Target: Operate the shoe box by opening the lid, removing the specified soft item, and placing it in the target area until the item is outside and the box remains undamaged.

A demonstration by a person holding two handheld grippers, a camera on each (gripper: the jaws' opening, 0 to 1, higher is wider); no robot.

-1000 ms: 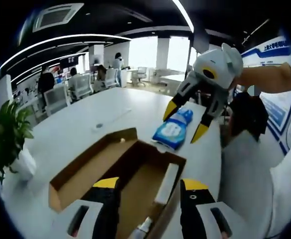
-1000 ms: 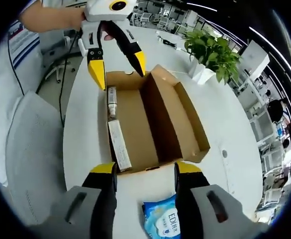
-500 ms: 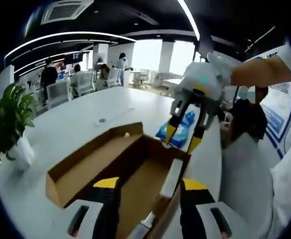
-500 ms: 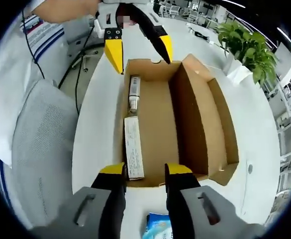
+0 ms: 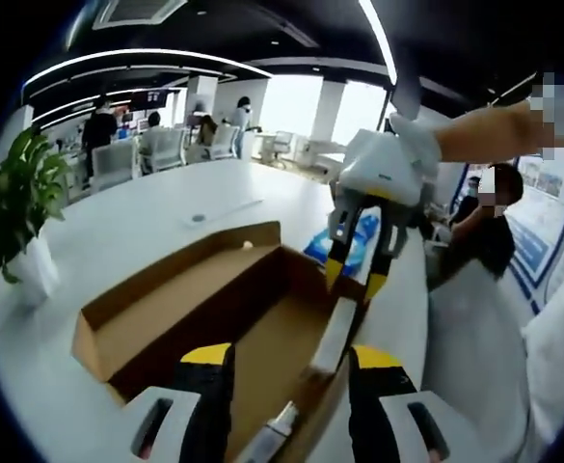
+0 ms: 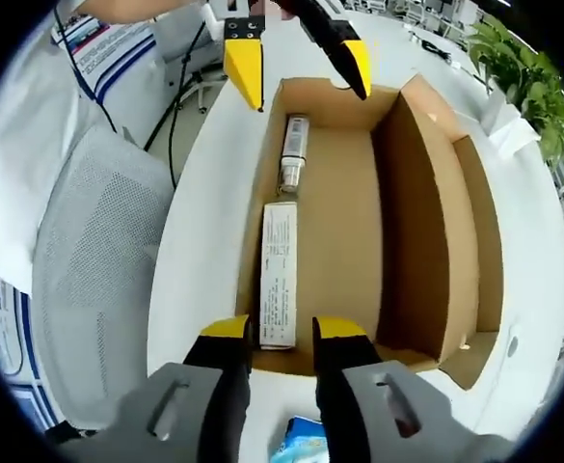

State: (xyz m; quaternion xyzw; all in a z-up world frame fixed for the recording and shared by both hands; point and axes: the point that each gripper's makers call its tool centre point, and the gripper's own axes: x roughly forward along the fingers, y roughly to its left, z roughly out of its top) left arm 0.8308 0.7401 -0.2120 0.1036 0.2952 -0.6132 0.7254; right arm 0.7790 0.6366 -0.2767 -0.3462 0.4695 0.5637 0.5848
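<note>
1. Shoe box (image 6: pixel 359 222) sits open on the white tabletop (image 5: pixel 137 231), its lid (image 5: pixel 166 299) folded flat to one side. Inside lie a long white carton (image 6: pixel 280 275) and, end to end with it, a small tube (image 6: pixel 293 154).
2. The soft item looks to be the blue pack (image 5: pixel 354 246), which already rests on the tabletop just beyond the box's far end, outside it.
3. The right gripper (image 6: pixel 281 328) hangs over that end wall with its jaws narrowed to a slim gap, grasping nothing; in the left gripper view it stands between the box and the pack.
4. The left gripper (image 5: pixel 289 355) hovers released at the opposite end, jaws wide apart, also holding nothing.
5. If the box is to be steadied or closed next, pinch the cardboard wall lightly and squarely so it does not crease, keep clear of the carton and tube, and avoid dragging the box into the pack.
</note>
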